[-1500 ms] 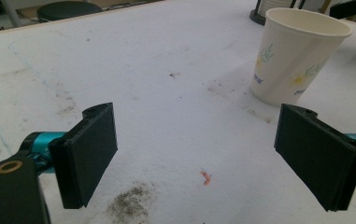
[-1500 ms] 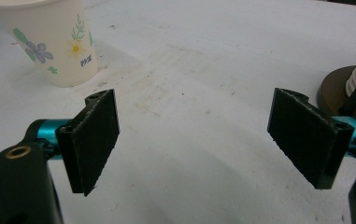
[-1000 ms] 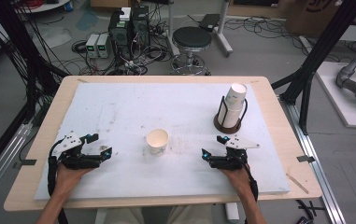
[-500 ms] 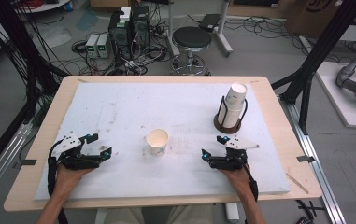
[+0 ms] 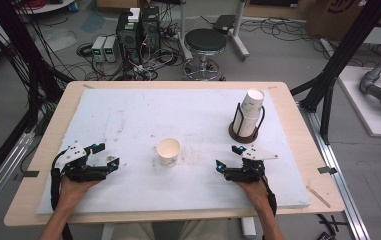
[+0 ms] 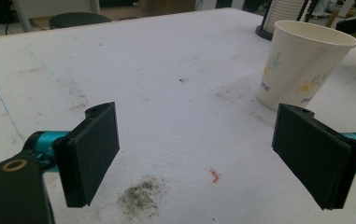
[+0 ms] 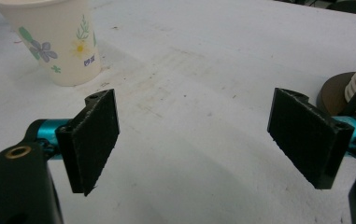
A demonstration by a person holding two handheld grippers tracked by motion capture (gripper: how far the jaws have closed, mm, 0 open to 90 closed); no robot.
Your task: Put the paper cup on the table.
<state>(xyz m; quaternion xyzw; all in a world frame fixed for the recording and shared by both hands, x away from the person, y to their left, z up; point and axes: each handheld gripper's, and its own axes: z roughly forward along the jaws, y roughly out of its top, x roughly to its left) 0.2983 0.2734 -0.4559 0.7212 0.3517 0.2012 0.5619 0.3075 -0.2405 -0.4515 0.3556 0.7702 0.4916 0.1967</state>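
A white paper cup (image 5: 168, 151) with a flower print stands upright in the middle of the white mat (image 5: 128, 115). It also shows as the cup (image 6: 302, 67) at the upper right of the left gripper view and the cup (image 7: 54, 39) at the upper left of the right gripper view. My left gripper (image 5: 105, 156) rests on the mat left of the cup, open, with nothing between its pads (image 6: 89, 151). To the cup's right my right gripper (image 5: 228, 159) rests on the mat, open and empty, pads (image 7: 91, 140) wide apart. A stack of paper cups (image 5: 250, 112) sits in a black wire holder (image 5: 240, 132) at the back right.
The mat covers a wooden table (image 5: 298, 130). Beyond the far edge are a black stool (image 5: 205, 42), computer boxes and cables on the floor. Black frame legs (image 5: 333, 65) stand at the right. Small dirt marks (image 6: 140, 198) lie on the mat.
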